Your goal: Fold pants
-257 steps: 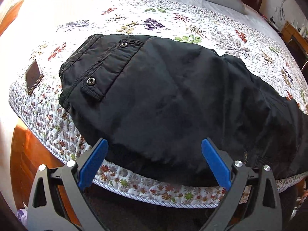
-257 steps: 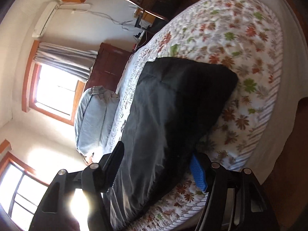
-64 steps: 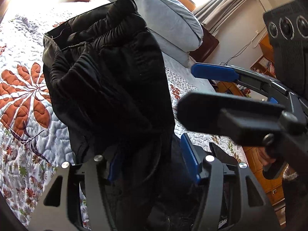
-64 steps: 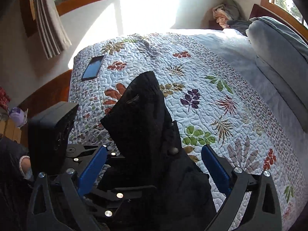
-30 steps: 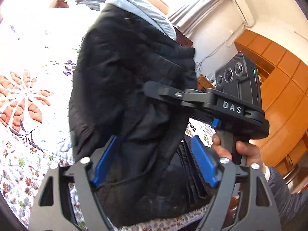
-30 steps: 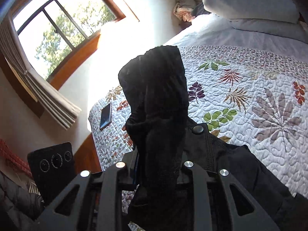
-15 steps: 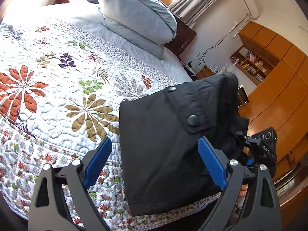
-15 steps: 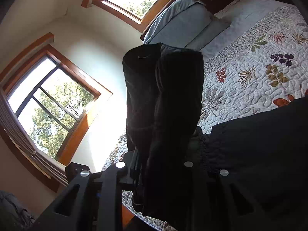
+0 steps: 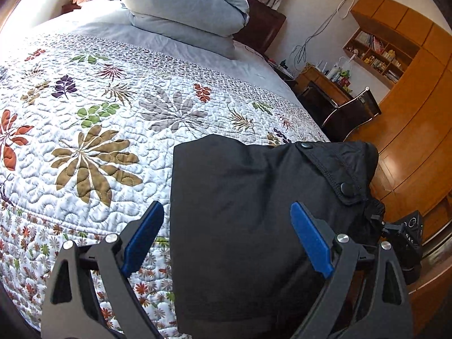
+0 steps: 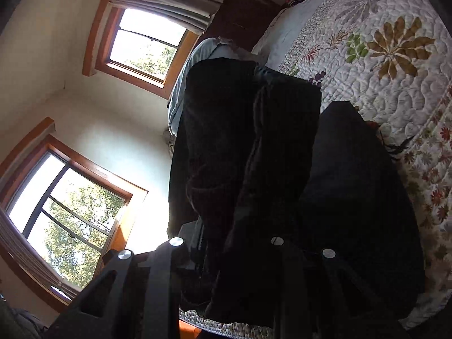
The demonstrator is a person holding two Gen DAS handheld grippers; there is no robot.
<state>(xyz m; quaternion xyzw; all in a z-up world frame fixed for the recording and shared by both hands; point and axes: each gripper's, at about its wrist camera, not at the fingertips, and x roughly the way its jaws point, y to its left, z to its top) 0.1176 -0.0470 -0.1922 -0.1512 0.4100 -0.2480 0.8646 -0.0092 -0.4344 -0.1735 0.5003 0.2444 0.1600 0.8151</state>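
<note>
Left wrist view: the left claw (image 9: 227,234) hovers low over the near edge of the bed (image 9: 84,147), its two blue-padded fingers (image 9: 309,240) spread wide with nothing between them. The black pants (image 9: 254,197) lie folded in a rough rectangle on the quilt (image 9: 93,130) from the centre toward 4 o'clock, their matte woven cloth marked by a stitched pocket flap with two round snap buttons (image 9: 348,188). At 4 o'clock the waistband end bunches up where the right claw (image 9: 375,217) meets it; only part of that tool shows past the fabric. The quilt is pale, puffy and stitched in pebbled swirls with leaf motifs in brown, green, red and purple. At 12 o'clock sits a stack of soft grey-blue pillows (image 9: 183,8); wooden cabinets (image 9: 418,90) fill 2 o'clock.

Right wrist view: the right claw (image 10: 227,240) is rolled sideways, its dark arms drawn close together and pinching a thick, ribbed bundle of the pants that runs up toward 12 o'clock. Two wood-framed windows (image 10: 70,195) glow at 9 and 11 o'clock.
</note>
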